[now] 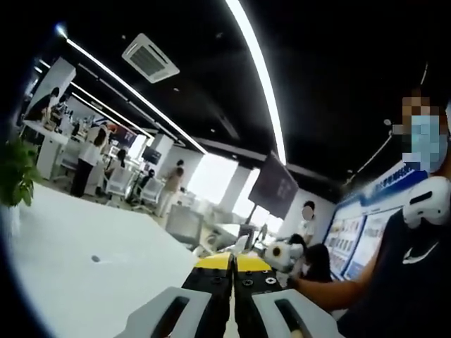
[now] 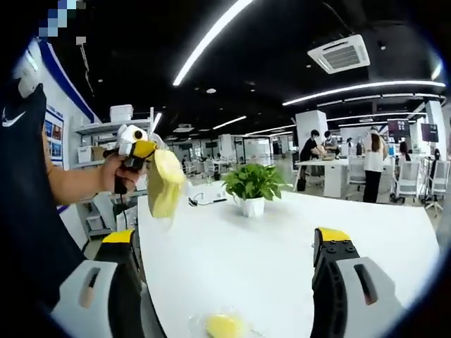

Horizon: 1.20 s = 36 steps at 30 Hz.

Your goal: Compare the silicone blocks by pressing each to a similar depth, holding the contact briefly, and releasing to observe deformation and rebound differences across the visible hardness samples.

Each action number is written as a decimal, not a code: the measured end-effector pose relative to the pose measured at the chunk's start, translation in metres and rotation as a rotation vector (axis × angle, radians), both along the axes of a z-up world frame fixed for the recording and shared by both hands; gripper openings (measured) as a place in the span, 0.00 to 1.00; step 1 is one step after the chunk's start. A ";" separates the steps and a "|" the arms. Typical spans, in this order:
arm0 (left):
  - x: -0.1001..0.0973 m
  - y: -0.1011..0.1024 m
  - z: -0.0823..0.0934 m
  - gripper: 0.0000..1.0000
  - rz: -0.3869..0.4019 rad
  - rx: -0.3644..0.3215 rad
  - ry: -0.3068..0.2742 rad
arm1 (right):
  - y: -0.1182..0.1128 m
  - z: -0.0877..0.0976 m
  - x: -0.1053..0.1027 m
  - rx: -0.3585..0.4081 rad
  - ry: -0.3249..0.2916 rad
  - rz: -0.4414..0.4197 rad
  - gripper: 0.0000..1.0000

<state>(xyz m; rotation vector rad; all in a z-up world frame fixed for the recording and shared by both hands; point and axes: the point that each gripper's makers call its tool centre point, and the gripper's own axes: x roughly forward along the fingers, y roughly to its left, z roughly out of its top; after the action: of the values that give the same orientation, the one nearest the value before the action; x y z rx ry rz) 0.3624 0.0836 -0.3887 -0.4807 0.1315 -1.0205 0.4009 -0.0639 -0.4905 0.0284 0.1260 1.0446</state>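
**Yellow block aloft over a white office table**

In the right gripper view, your left gripper (image 2: 144, 149) hangs above the far-left edge of the white table (image 2: 282, 239), gripped in your hand (image 2: 115, 174), with a pale yellow silicone block (image 2: 165, 184) dangling from its yellow tips. In the left gripper view the same gripper's (image 1: 233, 264) yellow-tipped jaws stand pressed together, and the block itself cannot be made out between them there. Your right gripper (image 2: 229, 239) has its jaws spread wide, nothing between them; below and between them a second yellow block (image 2: 224, 326) lies on the table at the near edge, inside what looks like clear wrapping. A potted plant (image 2: 251, 186) stands mid-table, well apart from both blocks. A white swoosh logo (image 1: 419, 255) marks your dark shirt. The wall posters (image 1: 356, 236) behind carry print too blurred to read. People stand at desks (image 2: 331, 169) beyond.
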 end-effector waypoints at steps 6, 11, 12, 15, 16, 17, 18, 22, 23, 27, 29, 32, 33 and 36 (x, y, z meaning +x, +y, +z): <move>0.002 0.001 -0.014 0.00 0.013 -0.009 0.038 | -0.018 -0.030 -0.007 -0.051 0.020 -0.052 0.96; 0.004 0.004 -0.020 0.00 0.040 -0.027 0.048 | -0.032 -0.046 -0.008 -0.060 0.046 -0.095 0.96; 0.004 0.005 -0.021 0.00 0.044 -0.025 0.049 | -0.034 -0.049 -0.010 -0.065 0.050 -0.101 0.96; 0.006 0.007 -0.027 0.00 0.053 -0.022 0.055 | -0.041 -0.055 -0.012 -0.077 0.056 -0.118 0.96; 0.006 0.007 -0.030 0.00 0.056 -0.018 0.060 | -0.044 -0.058 -0.013 -0.086 0.058 -0.121 0.96; 0.006 0.007 -0.033 0.00 0.057 -0.014 0.063 | -0.046 -0.062 -0.013 -0.099 0.059 -0.127 0.96; 0.006 0.007 -0.036 0.00 0.058 -0.008 0.065 | -0.049 -0.067 -0.014 -0.113 0.063 -0.133 0.96; 0.008 0.008 -0.052 0.00 0.063 0.013 0.085 | -0.054 -0.074 -0.017 -0.102 0.074 -0.146 0.96; 0.009 0.008 -0.055 0.00 0.065 0.015 0.090 | -0.056 -0.078 -0.017 -0.105 0.082 -0.151 0.96; 0.011 0.010 -0.069 0.00 0.082 0.017 0.112 | -0.062 -0.087 -0.021 -0.123 0.089 -0.167 0.96; 0.012 0.012 -0.074 0.00 0.094 0.014 0.121 | -0.064 -0.092 -0.022 -0.126 0.095 -0.175 0.96; 0.014 0.015 -0.081 0.00 0.107 0.008 0.138 | -0.069 -0.098 -0.023 -0.119 0.109 -0.193 0.96; 0.013 0.016 -0.084 0.00 0.108 0.005 0.145 | -0.071 -0.100 -0.023 -0.119 0.105 -0.206 0.96; 0.014 0.018 -0.091 0.00 0.120 -0.002 0.159 | -0.076 -0.106 -0.023 -0.133 0.099 -0.229 0.96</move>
<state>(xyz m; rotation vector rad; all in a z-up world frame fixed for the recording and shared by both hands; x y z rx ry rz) 0.3766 0.1019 -0.4796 -0.5646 0.2407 -0.8644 0.3775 -0.1396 -0.5963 -0.0252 0.2760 0.8048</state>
